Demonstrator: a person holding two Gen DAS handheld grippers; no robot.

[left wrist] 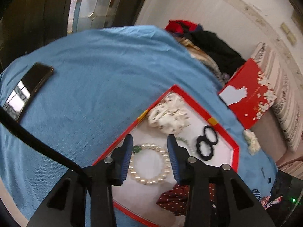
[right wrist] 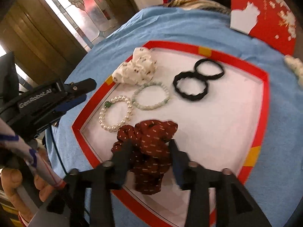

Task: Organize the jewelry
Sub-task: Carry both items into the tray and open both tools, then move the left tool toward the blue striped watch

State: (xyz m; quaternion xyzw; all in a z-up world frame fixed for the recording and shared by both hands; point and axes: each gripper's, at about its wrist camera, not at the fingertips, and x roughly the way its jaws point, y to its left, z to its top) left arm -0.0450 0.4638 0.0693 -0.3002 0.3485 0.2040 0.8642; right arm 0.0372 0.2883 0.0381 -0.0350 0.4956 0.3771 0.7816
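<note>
A red-rimmed white tray (right wrist: 264, 87) lies on a blue cloth. In it are a pearl bracelet (right wrist: 115, 113), a pale green bead bracelet (right wrist: 150, 95), two black hair ties (right wrist: 198, 79), a white patterned scrunchie (right wrist: 135, 69) and a dark red dotted scrunchie (right wrist: 149, 151). My right gripper (right wrist: 150, 147) is open with its fingers on either side of the red scrunchie. My left gripper (left wrist: 149, 141) is open above the pearl bracelet (left wrist: 149, 165); it also shows at the tray's left edge in the right wrist view (right wrist: 79, 92).
The tray's red lid (left wrist: 248, 92) with white flowers lies beyond the tray. A black phone (left wrist: 28, 89) lies on the blue cloth (left wrist: 94, 66) at far left. A pile of dark and red clothes (left wrist: 208, 45) sits behind. A white flower piece (left wrist: 251, 141) lies right of the tray.
</note>
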